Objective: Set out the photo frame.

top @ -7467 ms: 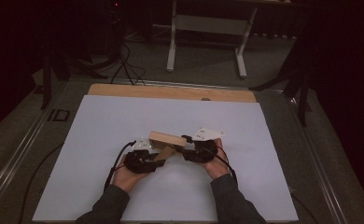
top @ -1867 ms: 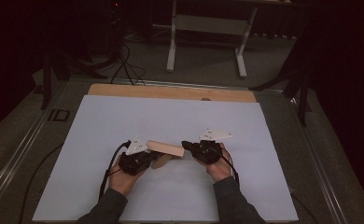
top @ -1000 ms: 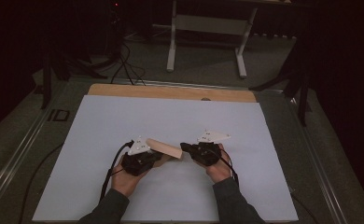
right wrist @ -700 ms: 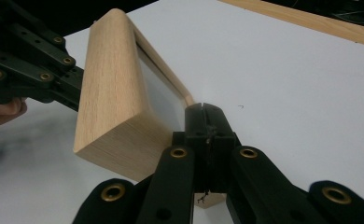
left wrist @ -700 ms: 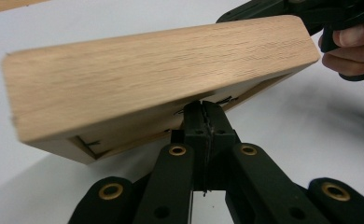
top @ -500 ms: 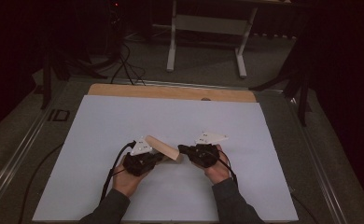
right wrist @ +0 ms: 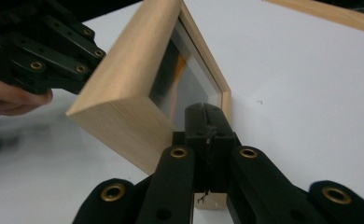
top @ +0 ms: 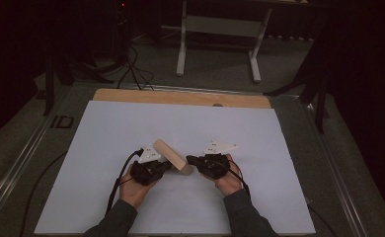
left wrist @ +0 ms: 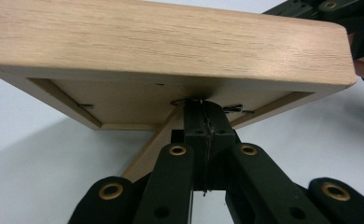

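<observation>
A light wooden picture frame (top: 171, 155) stands tilted on edge on the white sheet, between my two grippers. My left gripper (top: 166, 167) is shut, with its tips against the frame's recessed back. In the left gripper view the shut tips (left wrist: 202, 105) meet the backing board (left wrist: 138, 100) by small metal staples, and a wooden strut slants down to the left. My right gripper (top: 191, 160) is shut too. In the right gripper view its tips (right wrist: 207, 112) rest at the frame's glass front (right wrist: 182, 77), near the lower corner. The frame's broad side (right wrist: 124, 70) faces up.
A white sheet (top: 131, 121) covers the table, with a bare wooden strip (top: 180, 98) along the far edge. Beyond the table are a white stand's legs (top: 183, 47) and cables (top: 131, 66) on a dark floor. A metal rail (top: 37, 143) runs along the left.
The frame has tipped and turned to a steeper slant between the grippers. Both hands have stayed about where they were, and both sets of jaws remain shut.
</observation>
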Tool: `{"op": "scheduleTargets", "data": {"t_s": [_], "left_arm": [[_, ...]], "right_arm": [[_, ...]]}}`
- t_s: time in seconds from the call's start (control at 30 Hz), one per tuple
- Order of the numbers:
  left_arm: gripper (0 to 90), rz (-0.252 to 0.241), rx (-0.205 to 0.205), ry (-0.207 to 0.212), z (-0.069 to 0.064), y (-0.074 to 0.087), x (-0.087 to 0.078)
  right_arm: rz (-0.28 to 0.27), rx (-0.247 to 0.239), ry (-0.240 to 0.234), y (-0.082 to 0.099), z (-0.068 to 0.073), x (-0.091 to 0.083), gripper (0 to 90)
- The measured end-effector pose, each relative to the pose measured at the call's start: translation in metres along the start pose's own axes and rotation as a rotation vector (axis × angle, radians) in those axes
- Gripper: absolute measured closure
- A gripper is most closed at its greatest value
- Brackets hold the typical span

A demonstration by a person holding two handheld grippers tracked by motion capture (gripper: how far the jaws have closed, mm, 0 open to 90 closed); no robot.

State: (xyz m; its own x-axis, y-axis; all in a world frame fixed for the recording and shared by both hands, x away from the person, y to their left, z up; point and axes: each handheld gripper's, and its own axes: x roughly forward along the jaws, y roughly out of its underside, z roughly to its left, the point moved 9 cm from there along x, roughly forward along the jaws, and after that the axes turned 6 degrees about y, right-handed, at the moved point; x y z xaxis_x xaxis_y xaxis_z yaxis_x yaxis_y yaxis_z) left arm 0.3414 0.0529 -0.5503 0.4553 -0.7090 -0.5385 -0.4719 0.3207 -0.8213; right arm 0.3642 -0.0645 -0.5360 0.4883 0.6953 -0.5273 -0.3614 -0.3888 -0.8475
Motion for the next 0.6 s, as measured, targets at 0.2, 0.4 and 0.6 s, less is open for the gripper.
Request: {"op": "scheduleTargets", "data": {"t_s": [0.2, 0.4, 0.6], "left_arm": [[89.8, 0.002, -0.011, -0.008, 0.004, 0.001, 0.001], [89.8, 0.001, -0.021, -0.019, 0.007, 0.002, 0.0], [89.7, -0.004, -0.044, -0.03, 0.013, 0.003, 0.0]], "right_arm": [[0.035, -0.012, 0.0, 0.006, 0.002, 0.004, 89.9], [0.059, -0.024, -0.009, 0.009, 0.006, 0.007, 89.8], [0.089, -0.042, -0.023, 0.015, 0.013, 0.013, 89.8]]}}
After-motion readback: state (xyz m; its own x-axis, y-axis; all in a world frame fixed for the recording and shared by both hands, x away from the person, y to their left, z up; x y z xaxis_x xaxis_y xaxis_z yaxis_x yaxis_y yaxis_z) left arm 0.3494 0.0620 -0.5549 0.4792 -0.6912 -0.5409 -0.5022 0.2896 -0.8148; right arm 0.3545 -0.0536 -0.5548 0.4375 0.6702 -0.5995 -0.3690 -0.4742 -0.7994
